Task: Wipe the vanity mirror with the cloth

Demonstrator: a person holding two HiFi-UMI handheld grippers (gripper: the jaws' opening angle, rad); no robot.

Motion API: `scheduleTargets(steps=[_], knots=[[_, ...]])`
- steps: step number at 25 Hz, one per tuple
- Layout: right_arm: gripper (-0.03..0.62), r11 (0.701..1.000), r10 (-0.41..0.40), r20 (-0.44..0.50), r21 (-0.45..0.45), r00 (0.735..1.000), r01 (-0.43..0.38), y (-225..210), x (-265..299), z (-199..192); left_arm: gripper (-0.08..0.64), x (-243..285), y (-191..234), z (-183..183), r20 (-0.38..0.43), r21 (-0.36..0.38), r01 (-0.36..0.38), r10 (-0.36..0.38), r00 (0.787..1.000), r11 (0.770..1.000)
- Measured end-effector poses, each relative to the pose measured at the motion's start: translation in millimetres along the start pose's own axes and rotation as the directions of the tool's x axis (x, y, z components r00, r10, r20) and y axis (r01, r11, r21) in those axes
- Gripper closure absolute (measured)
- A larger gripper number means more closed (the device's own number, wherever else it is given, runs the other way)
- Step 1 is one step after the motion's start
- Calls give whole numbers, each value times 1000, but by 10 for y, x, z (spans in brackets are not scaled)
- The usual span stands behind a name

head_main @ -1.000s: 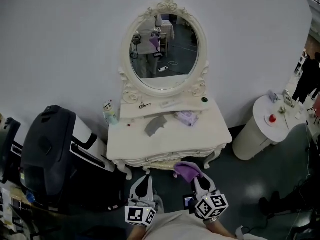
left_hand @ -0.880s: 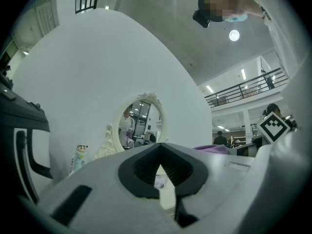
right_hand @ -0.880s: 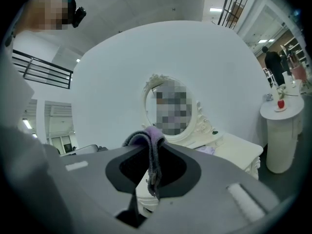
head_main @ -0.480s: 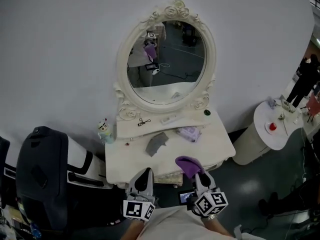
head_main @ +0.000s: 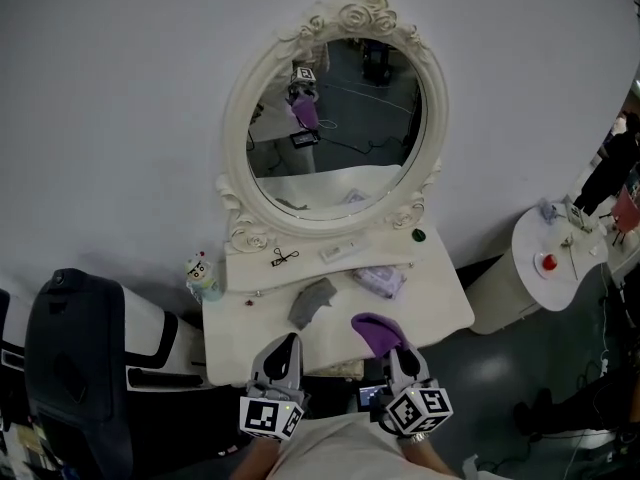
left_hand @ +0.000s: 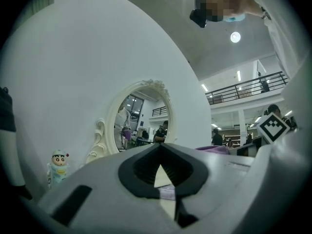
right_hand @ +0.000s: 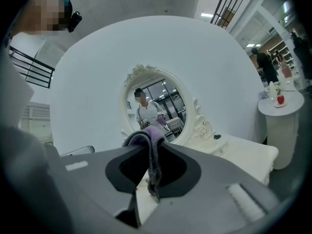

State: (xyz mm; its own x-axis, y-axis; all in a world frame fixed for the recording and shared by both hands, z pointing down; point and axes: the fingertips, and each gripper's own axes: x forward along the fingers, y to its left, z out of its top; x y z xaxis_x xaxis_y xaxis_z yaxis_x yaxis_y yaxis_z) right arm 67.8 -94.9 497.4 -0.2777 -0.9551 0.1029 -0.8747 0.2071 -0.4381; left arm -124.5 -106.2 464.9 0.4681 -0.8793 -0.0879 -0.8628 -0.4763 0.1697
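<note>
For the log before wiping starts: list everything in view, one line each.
vanity mirror: one, white ornate oval frame, against the wall
vanity table: one, white, under the mirror
grey cloth: one, grey, middle of the tabletop
folded pack: one, pale lilac, right of the grey cloth
figurine: one, pale green and white, table's back left corner
side table: one, white, round, right of the vanity
bulky machine: one, black and white, floor at left
purple cloth: one, purple, pinched in the right gripper
left gripper: one, grey, shut and empty, at the table's front edge
right gripper: one, grey, shut on the purple cloth
</note>
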Motion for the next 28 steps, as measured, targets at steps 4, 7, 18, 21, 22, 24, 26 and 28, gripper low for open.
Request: scheduleTargets(steps=[4, 7, 18, 21, 22, 24, 26, 28], knots=[[540, 1000, 22, -16, 1, 1000, -22, -212, 259, 101, 561, 261, 26, -42, -12, 9, -50, 50, 999, 999], [540, 997, 77, -42, -1, 996, -77, -326, 534, 195, 561, 429, 56, -24, 0, 18, -119, 119, 993, 993], [540, 959, 276, -96, -43, 956, -281, -753, 1463, 671, 561, 1119, 97, -45, 36, 27, -337, 336, 941, 941], [540, 954, 290, -105, -47, 951, -296, -800, 1635, 726, 561, 1257, 165, -32, 35, 21, -368, 367, 930, 930], [540, 955, 290, -97, -40, 952, -295, -780, 1684, 765, 561, 1297, 203, -13, 34, 20, -366, 366, 930, 930], [540, 954, 296, -63, -31, 953, -299, -693, 1780, 899, 561, 1393, 295, 45, 32, 25, -353, 352, 935, 935], [540, 952, 303, -21, -35, 953, -304, -579, 1929, 1099, 561, 1536, 401, 184, 44, 31, -333, 332, 942, 942], [540, 951, 308, 8, -39, 951, -307, -446, 2102, 1307, 561, 1662, 498, 400, 70, 40, -315, 312, 948, 948]])
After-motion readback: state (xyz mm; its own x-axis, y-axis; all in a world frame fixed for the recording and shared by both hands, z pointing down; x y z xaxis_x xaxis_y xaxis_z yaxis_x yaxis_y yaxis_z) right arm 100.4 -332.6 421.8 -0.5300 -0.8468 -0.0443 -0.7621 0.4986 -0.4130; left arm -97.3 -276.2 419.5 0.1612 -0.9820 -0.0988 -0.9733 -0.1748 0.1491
